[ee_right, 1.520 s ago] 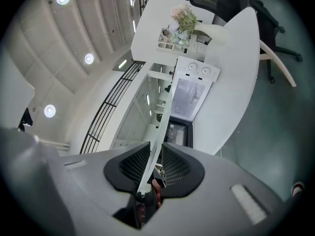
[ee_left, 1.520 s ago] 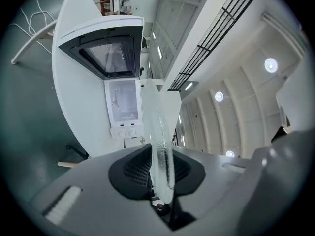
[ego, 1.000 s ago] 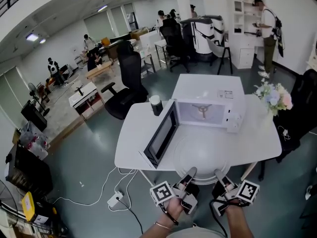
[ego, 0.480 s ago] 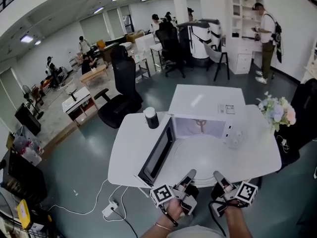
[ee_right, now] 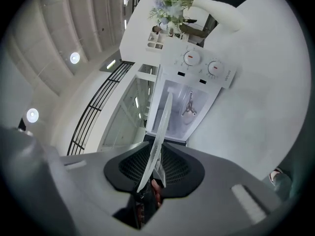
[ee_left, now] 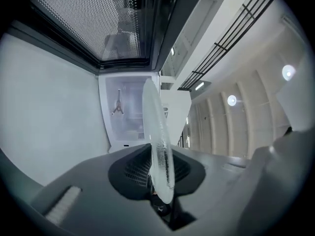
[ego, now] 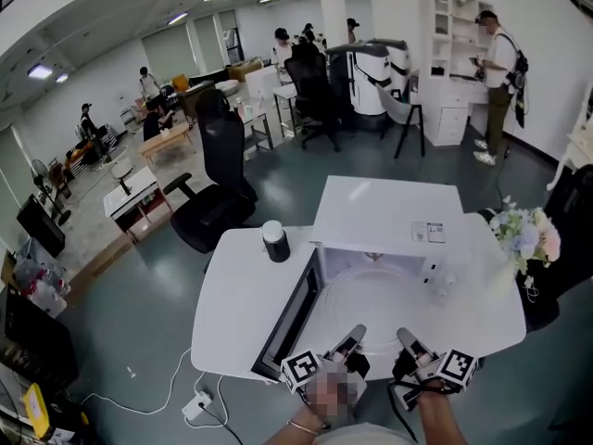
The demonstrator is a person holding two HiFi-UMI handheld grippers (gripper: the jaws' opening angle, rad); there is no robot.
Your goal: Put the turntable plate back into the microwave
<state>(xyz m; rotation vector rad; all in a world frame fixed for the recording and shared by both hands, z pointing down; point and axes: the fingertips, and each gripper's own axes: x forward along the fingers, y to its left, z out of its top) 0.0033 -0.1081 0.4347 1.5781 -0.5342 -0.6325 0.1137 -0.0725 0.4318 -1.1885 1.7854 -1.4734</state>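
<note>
While you stand at the table (ego: 232,304), both grippers have the plate (ego: 375,295) by its near rim. Your left gripper (ego: 353,334) is closed to a narrow gap on the glass. In the left gripper view the rim runs edge-on between its jaws, with the pads pressed on it and nothing else in them. Your right gripper (ego: 405,336), just beside it, is clamped on the same rim, and the glass passes edge-on between its jaws too. The two grips sit close together on the side of the plate nearest you.

The plate is clear glass, held about level above the table, right in front of the microwave (ego: 389,207). Its far rim is at the mouth of the cavity (ee_left: 125,114); the head view does not show whether it has crossed the threshold. The door (ego: 292,309) is swung wide open to your left. Inside, the three-armed hub (ee_left: 117,103) lies bare on the cavity floor, in line with the plate in both gripper views. Two knobs (ee_right: 191,58) sit on the panel beside the cavity.

A dark cup (ego: 274,240) with a white lid stands on the table left of the microwave, behind the door. Flowers (ego: 526,230) stand at the table's right edge. A black chair (ego: 218,179) stands beyond the table, and people are at desks farther back.
</note>
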